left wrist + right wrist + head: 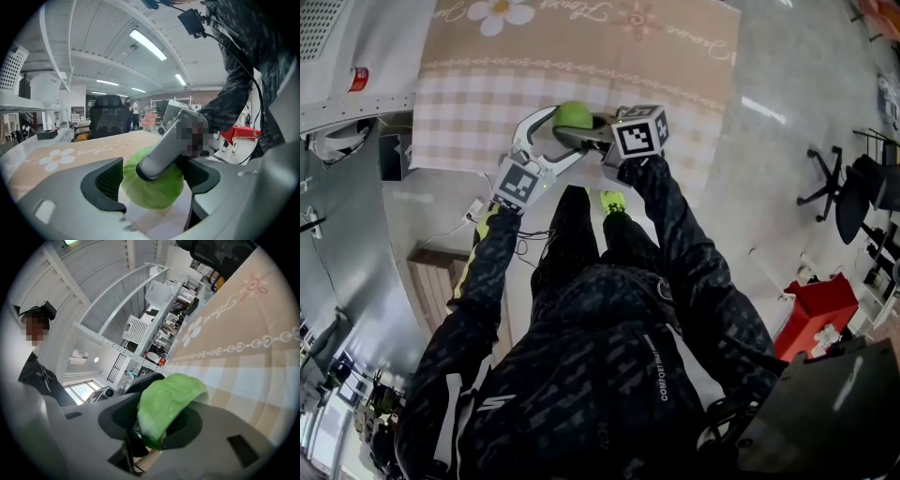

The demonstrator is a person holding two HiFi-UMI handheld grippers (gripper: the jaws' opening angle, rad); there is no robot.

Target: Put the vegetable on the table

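Note:
A green leafy vegetable [574,114] hangs just over the near edge of the table [469,103], which is covered by a beige checked cloth with flowers. My right gripper [581,129] is shut on it; in the right gripper view the leaf [166,399] is pinched between the dark pads [187,420]. My left gripper [567,133] comes in from the left with its jaws wide on either side of the vegetable [154,194]. One finger of the right gripper [161,150] also lies between the left jaws. The left gripper [154,180] is open.
A grey shelf unit [337,56] stands at the left of the table. A wooden crate [431,281] sits on the floor by my left leg. A red box [814,309] and black office chairs [853,192] are at the right.

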